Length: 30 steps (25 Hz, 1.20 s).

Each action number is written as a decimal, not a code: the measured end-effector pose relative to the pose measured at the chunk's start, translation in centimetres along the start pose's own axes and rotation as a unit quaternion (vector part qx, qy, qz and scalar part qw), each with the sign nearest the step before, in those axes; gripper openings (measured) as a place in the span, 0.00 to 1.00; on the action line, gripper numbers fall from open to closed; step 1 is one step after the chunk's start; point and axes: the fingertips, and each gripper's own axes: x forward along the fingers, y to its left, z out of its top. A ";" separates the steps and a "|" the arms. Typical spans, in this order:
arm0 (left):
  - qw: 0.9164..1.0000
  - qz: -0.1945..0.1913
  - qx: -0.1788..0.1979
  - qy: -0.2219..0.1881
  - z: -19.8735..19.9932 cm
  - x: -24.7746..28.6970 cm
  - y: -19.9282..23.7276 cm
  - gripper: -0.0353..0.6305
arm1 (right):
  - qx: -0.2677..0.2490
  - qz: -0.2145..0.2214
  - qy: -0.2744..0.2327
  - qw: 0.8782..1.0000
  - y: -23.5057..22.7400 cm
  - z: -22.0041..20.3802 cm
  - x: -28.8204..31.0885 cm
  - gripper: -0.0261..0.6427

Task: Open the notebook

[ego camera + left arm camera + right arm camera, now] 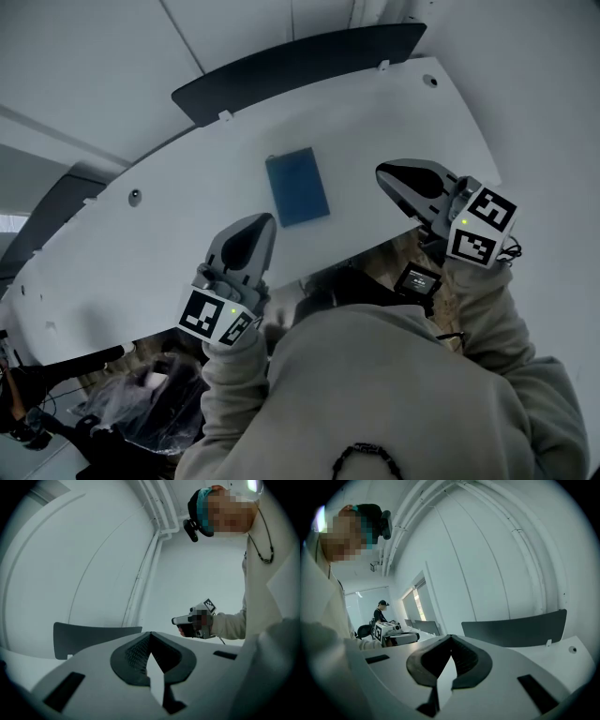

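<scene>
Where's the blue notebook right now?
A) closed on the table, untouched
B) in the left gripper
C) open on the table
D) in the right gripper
A: the notebook lies closed on the table, with the left gripper and right gripper shut, clear of it.

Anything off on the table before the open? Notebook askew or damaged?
Nothing stands out. The blue notebook lies closed and flat on the white table, with no visible damage. The left gripper and right gripper are both shut, empty and clear of it.
</scene>
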 end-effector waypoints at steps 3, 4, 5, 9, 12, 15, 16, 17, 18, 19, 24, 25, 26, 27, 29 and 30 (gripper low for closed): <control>1.000 0.019 -0.003 -0.006 0.9 0.7 -0.1 0.05 | -0.014 0.011 0.004 1.000 -1.0 1.0 0.5 0.06; 1.000 0.026 -0.005 -0.009 1.3 0.8 -0.2 0.05 | -0.013 0.017 0.006 1.000 -1.3 1.1 0.8 0.06; 0.999 0.030 -0.005 -0.011 1.7 1.0 -0.3 0.05 | -0.011 0.024 0.007 1.000 -1.7 1.3 1.1 0.06; 0.999 0.031 0.000 -0.015 2.7 2.2 -0.1 0.05 | -0.011 0.041 0.004 0.999 -2.4 2.1 2.4 0.06; 0.999 0.037 0.001 -0.019 2.9 2.6 -0.3 0.05 | -0.013 0.055 0.005 0.998 -2.3 1.8 2.8 0.06; 0.999 0.049 0.004 -0.018 3.1 3.6 0.3 0.05 | -0.012 0.067 0.003 0.998 -3.0 1.9 3.1 0.06; 0.998 0.053 0.007 -0.016 3.1 4.0 0.5 0.05 | -0.010 0.072 0.002 0.997 -3.4 2.0 3.3 0.06; 0.998 0.057 0.010 -0.014 3.2 4.4 0.8 0.05 | -0.008 0.077 0.000 0.997 -3.8 2.1 3.4 0.06; 0.998 0.061 0.013 -0.011 3.2 4.7 0.9 0.05 | -0.006 0.083 -0.002 0.997 -4.1 2.2 3.5 0.06; 0.998 0.066 0.016 -0.008 3.2 4.9 0.8 0.05 | -0.004 0.088 -0.005 0.996 -4.3 2.3 3.5 0.06; 0.996 0.091 0.011 0.008 2.1 5.1 0.7 0.05 | 0.001 0.099 -0.002 0.995 -5.5 1.4 3.6 0.06; 0.995 0.094 0.006 0.011 1.7 5.0 0.8 0.05 | 0.005 0.099 0.003 0.995 -5.7 1.0 3.9 0.06; 0.995 0.096 0.001 0.014 1.4 5.0 0.8 0.05 | 0.009 0.100 0.007 0.995 -5.9 0.7 4.2 0.06; 0.995 0.095 -0.003 0.016 1.1 4.9 1.0 0.05 | 0.013 0.100 0.010 0.995 -5.9 0.4 4.5 0.06; 0.996 0.092 -0.009 0.018 0.7 4.6 1.6 0.05 | 0.014 0.099 0.017 0.995 -5.7 0.0 5.2 0.06; 0.996 0.090 -0.009 0.018 0.7 4.6 1.9 0.05 | 0.013 0.098 0.020 0.995 -5.6 0.0 5.5 0.06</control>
